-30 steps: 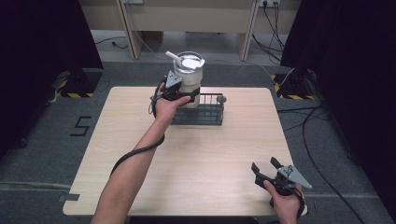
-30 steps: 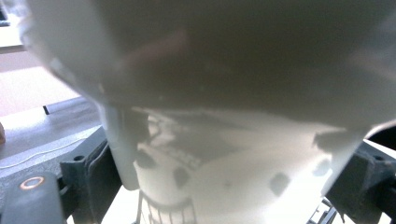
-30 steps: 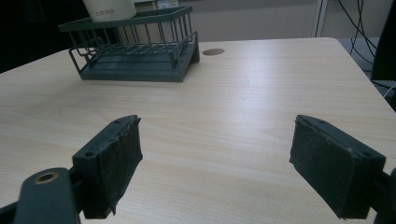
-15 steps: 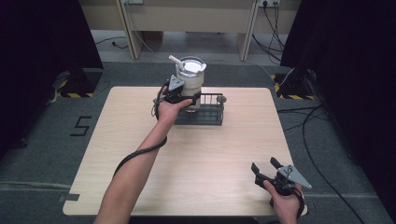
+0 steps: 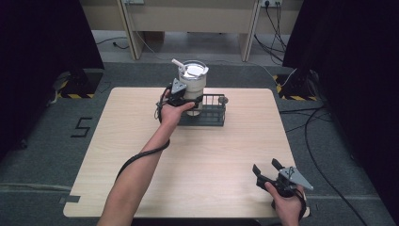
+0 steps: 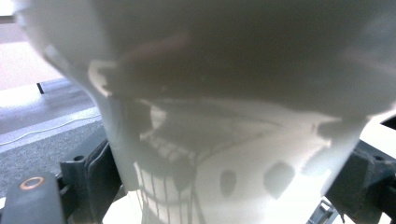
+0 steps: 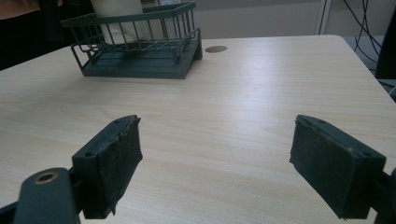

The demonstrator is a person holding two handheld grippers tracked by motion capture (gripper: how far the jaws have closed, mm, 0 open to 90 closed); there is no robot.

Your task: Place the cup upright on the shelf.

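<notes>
High view had the left tool (image 5: 184, 97) up at the far side of the bench (image 5: 141, 141), clamped round a pale cup (image 5: 194, 82) w/ a shiny lid and a white straw poking out toward the left. Cup was upright, its lower part at the left end of a dark wire rack (image 5: 209, 113); whether its base touched the rack floor, couldn't tell from there. Person's left forearm stretched diagonally across the bench to reach it, cable looping off beside the arm.

Left tool's own view was nearly all cup (image 6: 243, 154), very close and blurry, wider at top and narrowing downward, w/ a black pad pressed on each side, so that tool was gripping it on both sides. Some dark print on the cup wall, unreadable.

Right tool (image 5: 272, 175) sat near the front right corner of the bench, well apart from the rack, held in the person's right hand (image 5: 287, 205). Its jaws stood wide apart w/ nothing btwn them but bare wood. Right gripper view looked across the bench at the rack (image 7: 140, 51), the cup (image 7: 119, 18) standing in its left part behind the wires, and a small round brown mark (image 7: 216, 48) on the bench just right of the rack.
</notes>
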